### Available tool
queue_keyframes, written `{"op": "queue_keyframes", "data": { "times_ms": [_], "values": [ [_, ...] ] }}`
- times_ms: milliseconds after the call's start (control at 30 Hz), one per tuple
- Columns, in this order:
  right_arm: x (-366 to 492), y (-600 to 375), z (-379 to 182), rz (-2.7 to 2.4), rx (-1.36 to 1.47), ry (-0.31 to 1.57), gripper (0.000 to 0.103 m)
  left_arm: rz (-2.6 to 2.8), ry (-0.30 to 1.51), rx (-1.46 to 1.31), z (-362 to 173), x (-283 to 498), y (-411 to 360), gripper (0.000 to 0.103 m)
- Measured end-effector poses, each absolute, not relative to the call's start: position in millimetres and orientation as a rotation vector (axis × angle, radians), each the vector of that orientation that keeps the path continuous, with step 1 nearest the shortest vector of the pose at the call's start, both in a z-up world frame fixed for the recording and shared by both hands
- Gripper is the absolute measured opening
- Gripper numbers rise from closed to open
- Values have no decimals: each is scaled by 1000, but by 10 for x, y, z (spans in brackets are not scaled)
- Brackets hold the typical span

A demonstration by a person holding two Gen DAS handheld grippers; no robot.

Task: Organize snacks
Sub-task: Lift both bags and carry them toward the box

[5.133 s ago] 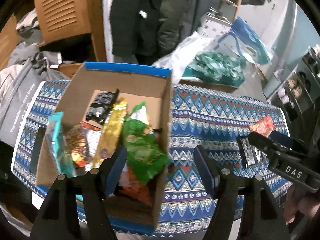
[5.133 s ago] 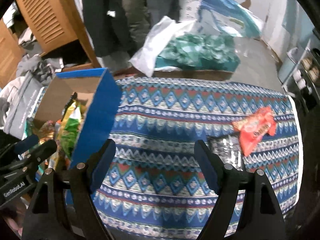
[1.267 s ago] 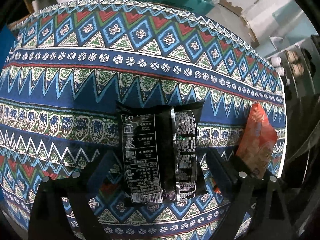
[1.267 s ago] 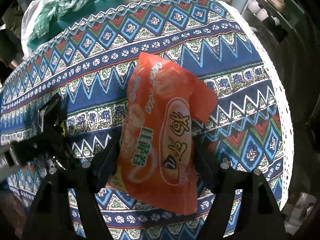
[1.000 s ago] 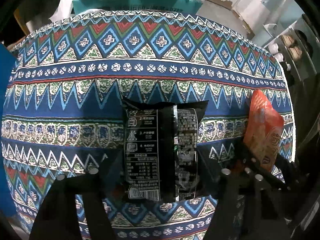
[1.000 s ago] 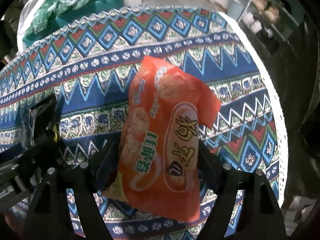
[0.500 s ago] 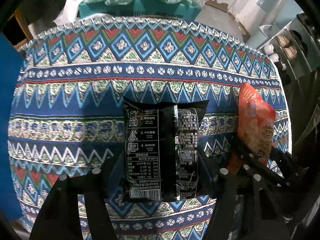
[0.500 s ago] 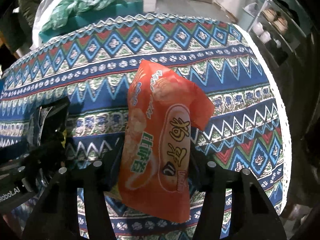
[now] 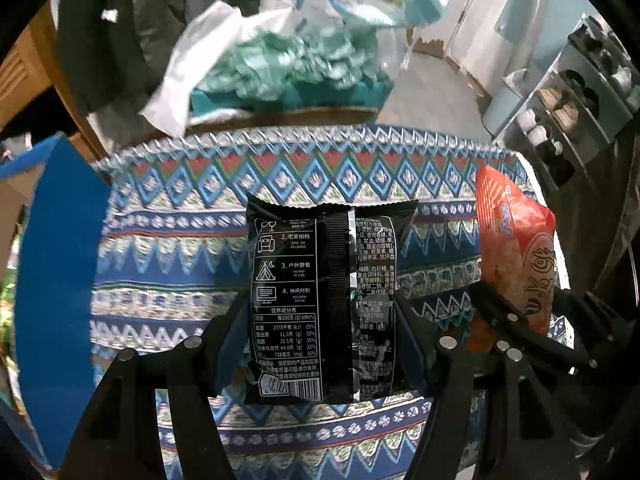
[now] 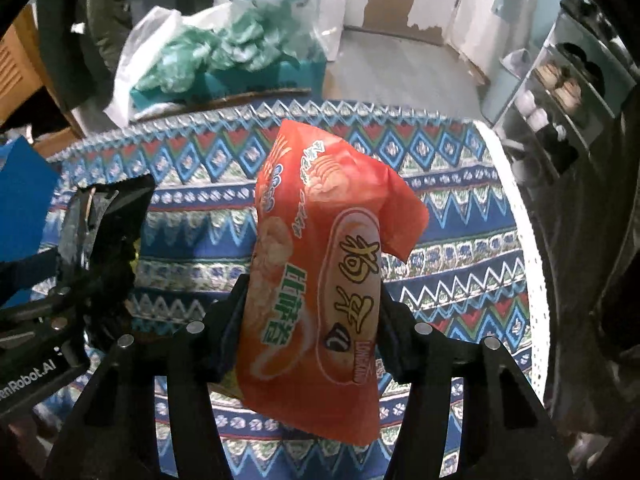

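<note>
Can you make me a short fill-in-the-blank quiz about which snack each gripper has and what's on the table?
1. The left gripper has its jaws closed on a flat ____ foil snack packet printed with white text.
2. The right gripper holds a puffy ____ plastic snack bag.
3. The zigzag-patterned tablecloth is mostly ____ in colour.
4. The blue cardboard box stands at the ____ edge of the left wrist view.

Missing words: black; orange; blue; left

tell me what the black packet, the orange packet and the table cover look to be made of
Black packet: glossy plastic film, likely foil-lined; glare along its back seam.
Orange packet: shiny plastic film, creased, one corner folded.
Table cover: probably woven or printed fabric; matte, with a patterned edge.
</note>
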State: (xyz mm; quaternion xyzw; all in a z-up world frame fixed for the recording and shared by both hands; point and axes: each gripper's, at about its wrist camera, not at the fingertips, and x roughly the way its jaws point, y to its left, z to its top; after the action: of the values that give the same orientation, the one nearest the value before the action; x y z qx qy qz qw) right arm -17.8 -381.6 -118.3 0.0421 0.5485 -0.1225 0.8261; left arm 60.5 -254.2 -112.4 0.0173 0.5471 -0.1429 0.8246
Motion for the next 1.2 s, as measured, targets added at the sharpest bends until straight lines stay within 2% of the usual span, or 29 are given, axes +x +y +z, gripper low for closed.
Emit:
{"op": "queue_keyframes", "data": {
  "times_ms": [500,733,1200],
  "values": [
    [-163,-3500,-647,-158,83,1090,56,-298,1108,18,-608,488,-2102,68],
    [-54,-3144,-455,-41,53,1018,56,-270,1091,-5,-448,427,-1682,68],
    [221,-2098,-373,159,-33,1014,56,-168,1039,-64,-305,326,-641,68]
  ]
}}
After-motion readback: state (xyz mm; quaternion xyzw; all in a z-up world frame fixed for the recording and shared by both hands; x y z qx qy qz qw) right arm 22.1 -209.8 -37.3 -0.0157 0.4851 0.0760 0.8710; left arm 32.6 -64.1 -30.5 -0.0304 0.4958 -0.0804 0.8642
